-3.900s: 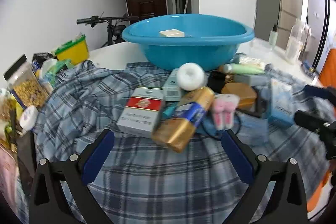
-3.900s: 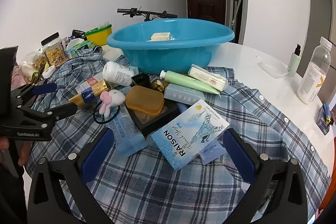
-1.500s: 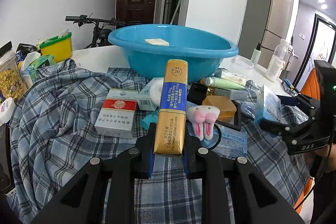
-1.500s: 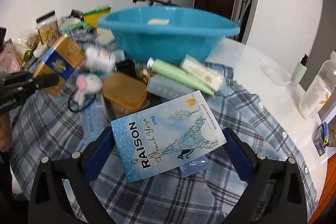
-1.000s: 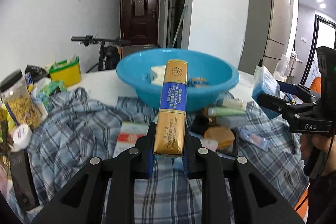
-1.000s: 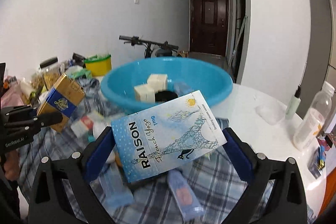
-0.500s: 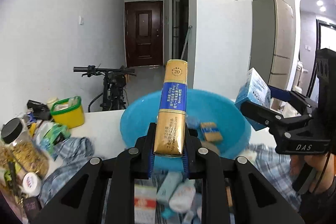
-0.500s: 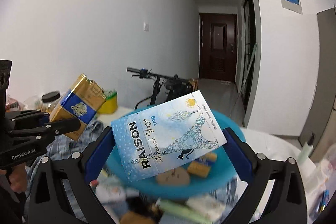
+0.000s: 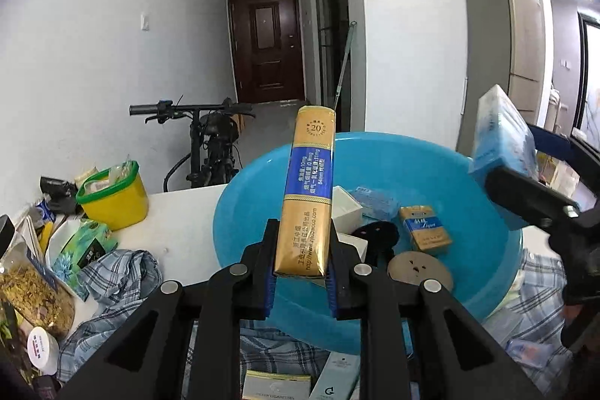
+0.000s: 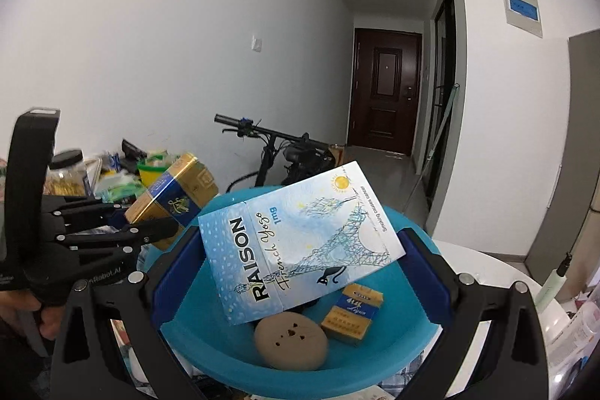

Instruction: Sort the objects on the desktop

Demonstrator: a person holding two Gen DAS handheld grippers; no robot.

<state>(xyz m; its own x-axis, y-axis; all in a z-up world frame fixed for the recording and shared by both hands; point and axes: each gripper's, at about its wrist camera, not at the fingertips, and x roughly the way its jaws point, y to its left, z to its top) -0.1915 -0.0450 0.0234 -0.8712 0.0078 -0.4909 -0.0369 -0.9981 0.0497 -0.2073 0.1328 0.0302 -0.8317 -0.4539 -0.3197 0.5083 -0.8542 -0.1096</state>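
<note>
The left gripper (image 9: pixel 300 282) squeezes a tall gold and blue box (image 9: pixel 306 192), held over the blue bowl (image 9: pixel 255 208). At 3 o'clock, the right gripper (image 10: pixel 300 274) holds a light blue box (image 10: pixel 300 242) above that bowl too.

Home, hallway door (image 9: pixel 267 42), bicycle (image 9: pixel 210 137) (parked indoors), fridge (image 9: pixel 504 40)

Blue basin (image 10: pixel 195 336) bottom behind RAISON box (image 10: pixel 300 242)
</note>
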